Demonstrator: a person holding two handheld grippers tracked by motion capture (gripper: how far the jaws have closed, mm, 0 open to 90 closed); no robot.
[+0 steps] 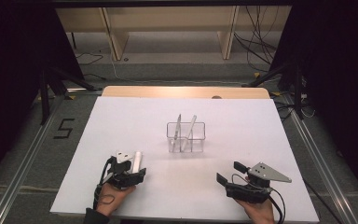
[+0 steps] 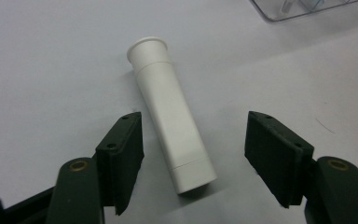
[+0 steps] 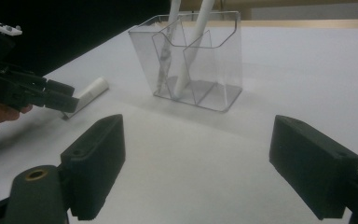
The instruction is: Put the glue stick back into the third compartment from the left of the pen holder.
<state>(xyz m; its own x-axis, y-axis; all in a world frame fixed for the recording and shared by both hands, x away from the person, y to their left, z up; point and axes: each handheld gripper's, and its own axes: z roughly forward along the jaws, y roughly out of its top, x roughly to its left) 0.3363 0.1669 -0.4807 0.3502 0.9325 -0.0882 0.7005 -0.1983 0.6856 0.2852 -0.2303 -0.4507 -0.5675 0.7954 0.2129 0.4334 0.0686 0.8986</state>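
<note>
- At lower left of the high view, the left gripper point(image 1: 137, 171) sits over a white tube point(image 1: 136, 160) lying flat on the white table point(image 1: 121, 121).
- In the left gripper view, the tube point(image 2: 171, 116) lies between the jaws, which are spread; neither pad touches it. Judged: grasp not yet made.
- At centre, a clear holder point(image 1: 185, 136) already has two white tubes standing tilted in its compartments.
- At lower right, the right gripper point(image 1: 230, 171) hangs spread and empty.
- Remaining, as judged: pinch, lift and stand this tube in the holder.
</note>
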